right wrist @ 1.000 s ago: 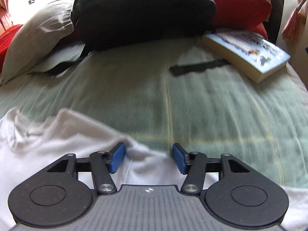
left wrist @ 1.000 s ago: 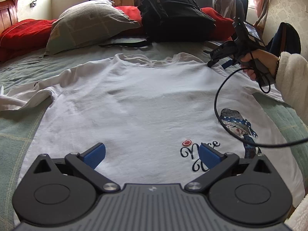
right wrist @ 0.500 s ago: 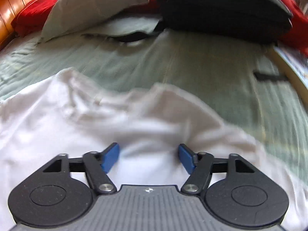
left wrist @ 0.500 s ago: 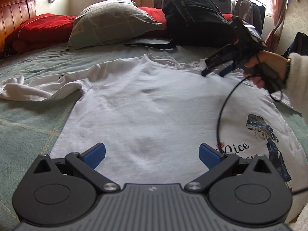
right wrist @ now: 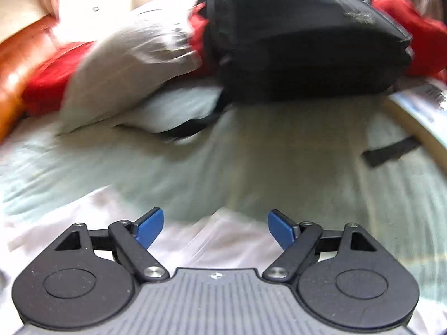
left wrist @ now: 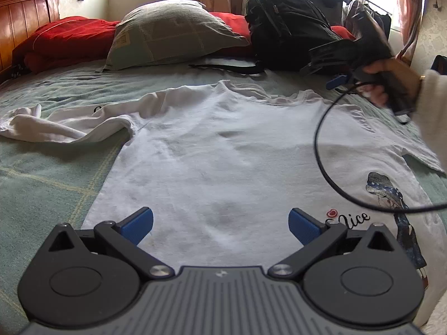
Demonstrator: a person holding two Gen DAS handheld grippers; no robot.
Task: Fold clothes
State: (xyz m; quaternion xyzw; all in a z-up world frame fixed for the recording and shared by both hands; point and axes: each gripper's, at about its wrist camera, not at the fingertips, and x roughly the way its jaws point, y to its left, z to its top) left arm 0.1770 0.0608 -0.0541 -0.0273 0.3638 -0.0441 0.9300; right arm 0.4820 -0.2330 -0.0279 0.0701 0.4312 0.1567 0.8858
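A white T-shirt [left wrist: 223, 150] lies flat on the green bed, collar at the far end, with a printed girl and lettering near its right hem. My left gripper [left wrist: 220, 224] hovers open above the shirt's lower middle, nothing between its blue pads. In the left wrist view my right gripper [left wrist: 335, 76], held in a hand, hangs over the collar's right side. From its own camera the right gripper [right wrist: 215, 227] has its jaws opening above the blurred white collar edge [right wrist: 195, 240], holding nothing.
A grey pillow [left wrist: 173, 39], red bedding [left wrist: 69, 39] and a black backpack [left wrist: 287, 33] line the head of the bed. A book [right wrist: 419, 111] lies at the far right. The shirt's left sleeve [left wrist: 56, 125] lies crumpled. A black cable [left wrist: 324, 167] loops over the shirt.
My right gripper let go of the collar's right shoulder, opened wider and lifted away. The left gripper's view swung left across the shirt; its jaws stayed open.
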